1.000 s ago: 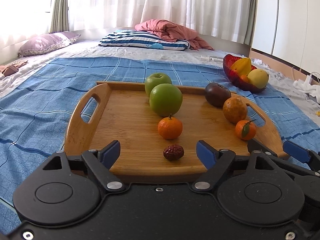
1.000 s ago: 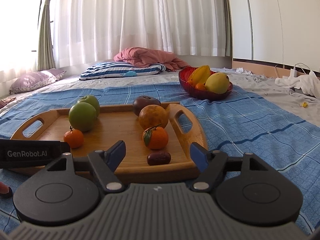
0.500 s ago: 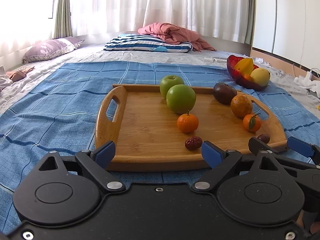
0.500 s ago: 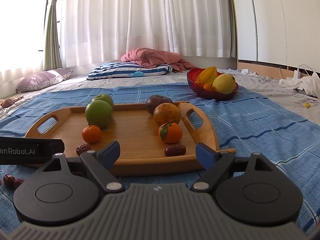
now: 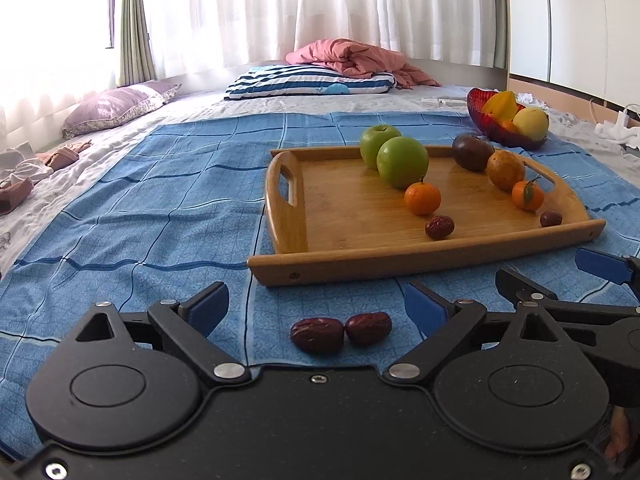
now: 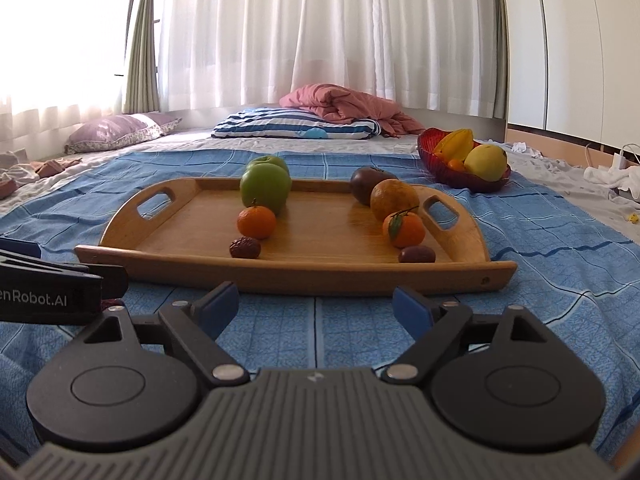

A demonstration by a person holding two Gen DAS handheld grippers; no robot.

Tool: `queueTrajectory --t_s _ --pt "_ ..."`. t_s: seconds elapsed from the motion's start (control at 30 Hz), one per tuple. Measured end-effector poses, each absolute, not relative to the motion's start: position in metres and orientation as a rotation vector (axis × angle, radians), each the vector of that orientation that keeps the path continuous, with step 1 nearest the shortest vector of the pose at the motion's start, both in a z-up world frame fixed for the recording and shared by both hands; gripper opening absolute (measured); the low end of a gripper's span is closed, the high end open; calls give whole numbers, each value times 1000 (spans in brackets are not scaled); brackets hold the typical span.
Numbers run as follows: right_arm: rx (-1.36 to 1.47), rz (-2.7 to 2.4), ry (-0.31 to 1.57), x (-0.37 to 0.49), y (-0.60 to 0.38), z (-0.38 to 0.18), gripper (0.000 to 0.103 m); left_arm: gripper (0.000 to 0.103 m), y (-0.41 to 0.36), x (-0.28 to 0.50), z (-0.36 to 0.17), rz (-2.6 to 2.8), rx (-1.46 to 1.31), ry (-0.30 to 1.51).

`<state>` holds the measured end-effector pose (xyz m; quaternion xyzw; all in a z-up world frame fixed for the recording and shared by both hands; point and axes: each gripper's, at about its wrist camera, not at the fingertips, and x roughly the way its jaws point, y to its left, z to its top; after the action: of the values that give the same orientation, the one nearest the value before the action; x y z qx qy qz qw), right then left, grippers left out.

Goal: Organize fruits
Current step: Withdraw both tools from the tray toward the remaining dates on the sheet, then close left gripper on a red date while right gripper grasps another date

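Observation:
A wooden tray [image 5: 344, 216] [image 6: 316, 236] lies on the blue blanket. It holds two green apples [image 5: 402, 162] [image 6: 265, 189], two tangerines [image 5: 422, 199] [image 6: 403, 230], a dark passion fruit [image 5: 472, 153], a yellowish passion fruit [image 6: 394, 200] and two red dates [image 5: 439, 227] [image 6: 417, 255]. Two more red dates [image 5: 340, 333] lie on the blanket in front of the tray, between the fingers of my open, empty left gripper [image 5: 316, 308]. My right gripper [image 6: 316, 306] is open and empty, in front of the tray's near edge; it also shows in the left wrist view [image 5: 552, 280].
A red bowl [image 5: 508, 120] [image 6: 464, 160] with starfruit and a yellow fruit stands behind the tray to the right. Pillows [image 5: 308, 82] and a pink quilt [image 5: 352, 56] lie at the far end of the bed. Clothes [image 5: 24, 172] lie at the left edge.
Both grippers have pulled back from the tray and stayed open. The left one moved left, so the two dates on the blanket now sit between its fingers.

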<state>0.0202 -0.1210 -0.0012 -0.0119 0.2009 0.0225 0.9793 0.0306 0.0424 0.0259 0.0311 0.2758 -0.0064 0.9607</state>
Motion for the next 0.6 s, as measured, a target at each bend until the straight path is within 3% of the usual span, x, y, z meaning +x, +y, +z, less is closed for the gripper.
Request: queueTrajectory --t_s 0.17,0.3,0.6 --pt "-36 91 409 13 -107 -2 92 82 53 19 28 -32 87 569" --pt "-42 146 420 10 -95 -4 85 51 60 13 29 -55 86 598" --pt "-27 226 467 8 -73 -8 60 37 69 20 23 -91 60 635"
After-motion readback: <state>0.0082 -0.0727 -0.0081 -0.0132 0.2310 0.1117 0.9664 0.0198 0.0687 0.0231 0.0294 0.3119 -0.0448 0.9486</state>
